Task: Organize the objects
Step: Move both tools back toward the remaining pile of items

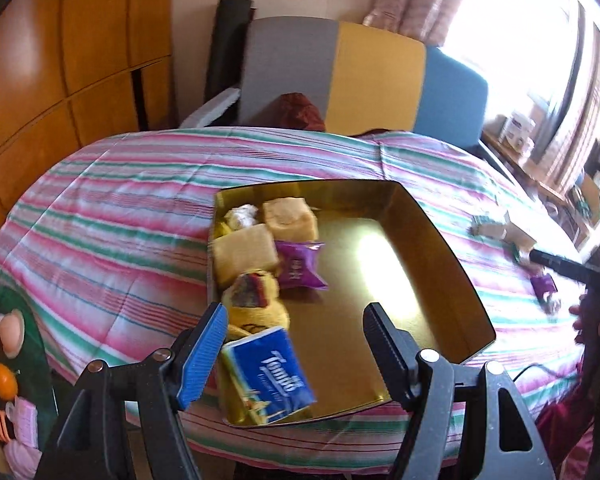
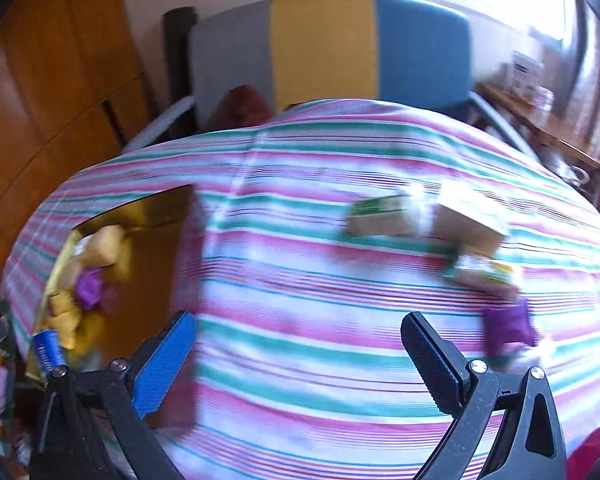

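Note:
An open gold box [image 1: 452,256] lies on a table covered with a striped cloth [image 1: 100,220]. Along its left side it holds a blue tissue pack [image 1: 268,372], a yellow plush toy [image 1: 256,300], a purple packet [image 1: 300,268] and beige wrapped blocks [image 1: 244,252]. My left gripper [image 1: 296,320] hangs open over the box's near edge, pads touching nothing. My right gripper [image 2: 296,324] is open over bare cloth, right of the gold box [image 2: 152,248]. Ahead and to its right, blurred, lie a green-and-beige carton [image 2: 380,216], a beige box [image 2: 472,224] and a purple packet [image 2: 508,328].
A chair with a grey, yellow and blue back [image 1: 340,72] stands behind the table. Wooden cabinets [image 1: 60,60] fill the left. Toys [image 1: 4,376] lie low on the left. A cluttered shelf [image 1: 520,136] runs under the bright window. A hand [image 1: 584,316] shows at the right edge.

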